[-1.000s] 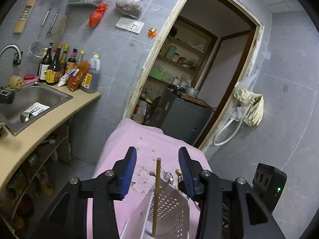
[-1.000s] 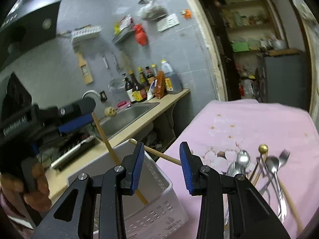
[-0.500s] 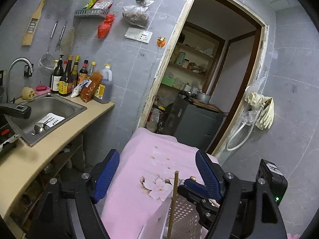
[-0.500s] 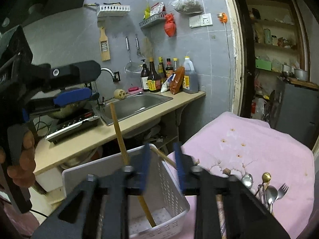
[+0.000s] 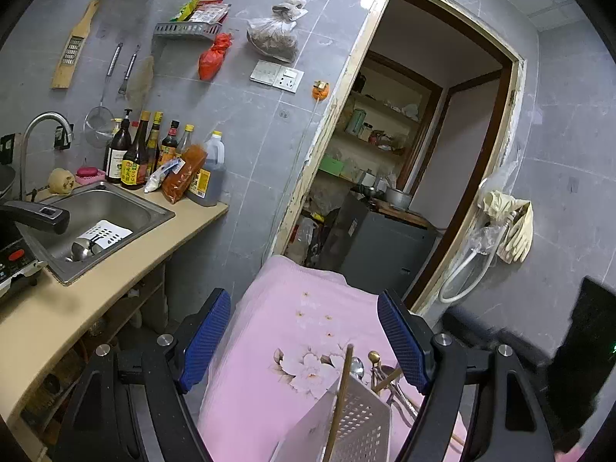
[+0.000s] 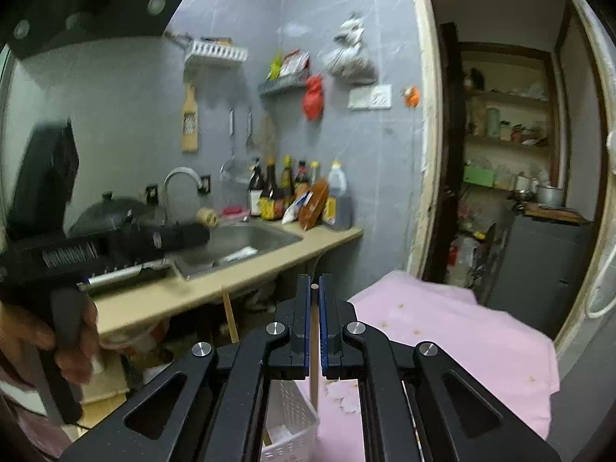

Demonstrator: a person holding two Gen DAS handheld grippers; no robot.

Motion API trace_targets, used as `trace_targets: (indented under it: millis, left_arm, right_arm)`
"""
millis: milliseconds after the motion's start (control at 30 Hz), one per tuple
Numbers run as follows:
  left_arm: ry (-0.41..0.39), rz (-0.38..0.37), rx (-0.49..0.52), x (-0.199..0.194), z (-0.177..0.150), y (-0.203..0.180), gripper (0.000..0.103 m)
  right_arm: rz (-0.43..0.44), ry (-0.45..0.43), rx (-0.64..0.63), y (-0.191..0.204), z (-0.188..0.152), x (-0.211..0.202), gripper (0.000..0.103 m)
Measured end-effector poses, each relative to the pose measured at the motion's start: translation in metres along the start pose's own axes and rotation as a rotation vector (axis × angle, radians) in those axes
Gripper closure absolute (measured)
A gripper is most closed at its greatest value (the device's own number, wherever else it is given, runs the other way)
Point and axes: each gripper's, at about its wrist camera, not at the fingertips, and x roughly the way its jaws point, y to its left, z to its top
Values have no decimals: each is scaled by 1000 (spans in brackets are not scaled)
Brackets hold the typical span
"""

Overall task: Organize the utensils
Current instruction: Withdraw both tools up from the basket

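Pink floral cloth [image 5: 304, 331] covers the bench; its far edge lies toward the doorway.

One white perforated basket [image 5: 358, 423] sits at the near edge of the bench. In the right wrist view a corner of the same basket [image 6: 288, 419] shows low, beneath the fingers.

Left gripper [image 5: 304, 340]: fingers spread wide, nothing between the blue pads; it hangs above the basket. In the right wrist view it shows blurred at the left edge, gripped by a hand [image 6: 73, 346].

Right gripper [image 6: 315, 300]: fingers drawn narrow, pinched on one wooden chopstick [image 6: 314, 346] that runs upright between the pads, its tip showing just above them and its lower end dropping toward the basket.

A second wooden chopstick [image 5: 340, 396] leans upright inside the basket, its top clear of the rim.

Loose utensils [image 5: 381, 373] lie in a cluster on the cloth just beyond the basket, toward the right edge of the bench: one silver spoon bowl, one gold-tipped piece, and one wooden stick can be told apart; the remainder are partly hidden by the basket and finger, count uncertain.
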Motion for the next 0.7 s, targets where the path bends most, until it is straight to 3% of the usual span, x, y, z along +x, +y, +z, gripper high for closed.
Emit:
trace_targets:
  millis: [367,700]
  left_arm:
    - [18,25,47,-11,4,-2,21]
    - [29,56,35,-19,3,6,20]
  right_arm:
    - [9,-192,60,5,72,-76,99]
    - [20,-232,32,21,89,-91,99]
